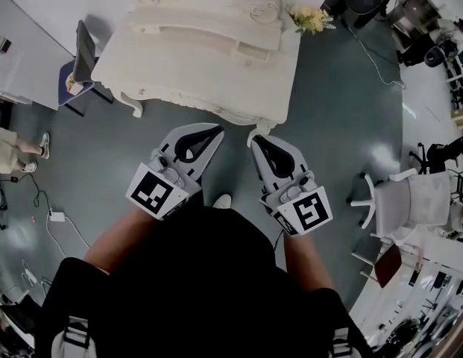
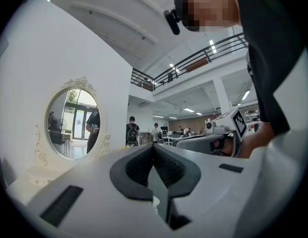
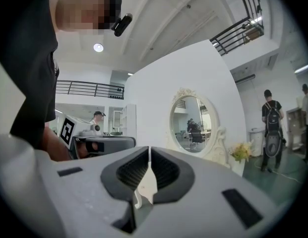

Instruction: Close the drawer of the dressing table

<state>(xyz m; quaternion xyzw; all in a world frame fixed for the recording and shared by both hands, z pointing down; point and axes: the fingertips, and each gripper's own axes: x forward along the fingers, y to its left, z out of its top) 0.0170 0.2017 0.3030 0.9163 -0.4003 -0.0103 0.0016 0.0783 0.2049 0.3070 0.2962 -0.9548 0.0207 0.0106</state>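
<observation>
Head view: looked steeply down on the person's dark top and both forearms, with the grippers held out side by side over the grey floor [image 1: 343,125].
Left gripper [image 1: 213,133]: jaws were pressed fully together with nothing between them, as its own view showed clearly. It pointed level toward the table.
Right gripper [image 1: 256,142]: same deal, jaws closed tight on each other and holding nothing. Its tip sat just below the table's curly front leg in the head view, and I honestly couldn't tell if it touched.
Dressing table [image 1: 194,66]: white and ornate, right ahead of both grippers at the top of the head view.
Drawer [image 1: 257,51]: looked like a small one on the right of the raised tier, sticking out a bit from its front. Both grippers were well short of it.
Mirror [image 3: 193,125]: oval with a carved frame, standing at the back of the table. It showed up in both gripper views.
Flowers [image 1: 312,19]: a little yellowish bunch at the table's far right corner.
Other stuff: a white office chair [image 1: 410,200] off to the right, a chair with a blue seat [image 1: 76,69] left of the table, and a few people standing in the background.
</observation>
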